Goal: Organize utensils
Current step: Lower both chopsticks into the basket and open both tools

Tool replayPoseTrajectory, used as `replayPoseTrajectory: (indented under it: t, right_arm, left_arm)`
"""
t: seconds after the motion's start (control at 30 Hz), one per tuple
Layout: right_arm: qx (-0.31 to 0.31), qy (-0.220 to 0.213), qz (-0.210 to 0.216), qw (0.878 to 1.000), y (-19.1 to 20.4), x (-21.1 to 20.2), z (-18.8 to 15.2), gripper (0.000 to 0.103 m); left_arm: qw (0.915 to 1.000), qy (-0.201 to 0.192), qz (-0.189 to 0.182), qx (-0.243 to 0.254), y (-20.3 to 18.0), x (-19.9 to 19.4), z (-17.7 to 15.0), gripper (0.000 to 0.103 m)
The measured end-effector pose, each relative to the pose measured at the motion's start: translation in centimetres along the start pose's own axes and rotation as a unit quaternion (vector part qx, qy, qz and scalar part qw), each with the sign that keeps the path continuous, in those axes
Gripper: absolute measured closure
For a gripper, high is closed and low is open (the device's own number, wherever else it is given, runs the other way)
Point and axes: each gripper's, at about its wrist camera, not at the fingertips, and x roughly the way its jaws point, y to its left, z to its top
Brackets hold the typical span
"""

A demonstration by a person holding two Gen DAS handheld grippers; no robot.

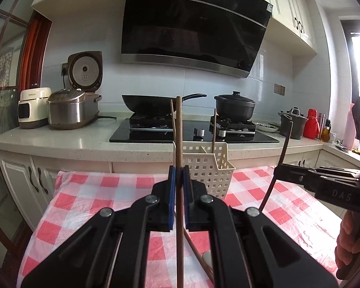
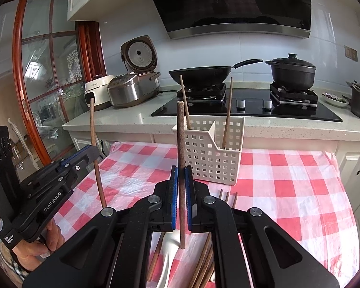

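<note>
**Clerk:** Wooden items first. One brown chopstick [image 1: 179, 144], upright, pinched between the blue pads of the left gripper [image 1: 179, 180]. Jaws pressed together on it.

**Checker:** And the other hand's?

**Clerk:** Second brown chopstick [image 2: 180, 148], also upright, clamped in the right gripper [image 2: 181, 180]; its lower end hangs just above the table. Both grippers sit over the red-and-white checked tablecloth [image 2: 288, 180], the left one off to the left in the right wrist view, a hand [image 2: 36, 247] visible under it.

**Checker:** Container?

**Clerk:** One cream perforated basket [image 2: 211, 158], divided into two compartments, standing at the far edge of the cloth, just beyond both grippers. Two chopsticks in basket [image 2: 228, 112]: one leaning in the left compartment, one in the right.

**Checker:** Loose stock?

**Clerk:** Several chopsticks on cloth [image 2: 204, 259], lying beneath the right gripper, tips showing past its fingers. One white spoon [image 2: 169, 247] beside them, partly hidden.

**Checker:** Background?

**Clerk:** Pale countertop [image 1: 60, 139] with black hob; black wok [image 1: 151, 103], black lidded pot [image 1: 235, 105], steel rice cooker [image 1: 69, 110] with lid raised.
</note>
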Motion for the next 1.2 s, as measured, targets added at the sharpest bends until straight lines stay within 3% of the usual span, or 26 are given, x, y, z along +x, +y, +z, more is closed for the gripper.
replayPoseTrajectory:
  t: [0.27, 0.57, 0.73, 0.9, 1.2]
  right_arm:
    - [-0.003, -0.014, 0.001, 1.0, -1.0, 0.6, 2.8, 0.097]
    - [-0.017, -0.047, -0.02, 0.999, -3.5, 1.9, 11.7, 0.097]
    - [-0.025, -0.055, -0.035, 0.998, -4.9, 3.5, 15.8, 0.097]
    - [-0.038, -0.043, -0.046, 0.997, -5.9, 6.6, 17.8, 0.097]
    - [-0.015, 0.016, -0.035, 0.999, -8.0, 12.8, 13.7, 0.097]
  left_arm:
    - [0.9992, -0.036, -0.009, 0.012, -0.7, 1.9, 3.8, 0.097]
    - [0.9929, -0.117, -0.02, 0.012, -1.4, 6.5, 14.0, 0.097]
    - [0.9915, -0.129, -0.013, 0.01, -2.2, 11.3, 17.5, 0.097]
    - [0.9932, -0.115, -0.007, -0.015, -1.8, 16.5, 17.4, 0.097]
    - [0.9984, -0.054, 0.014, 0.001, -1.2, 21.6, 11.1, 0.097]
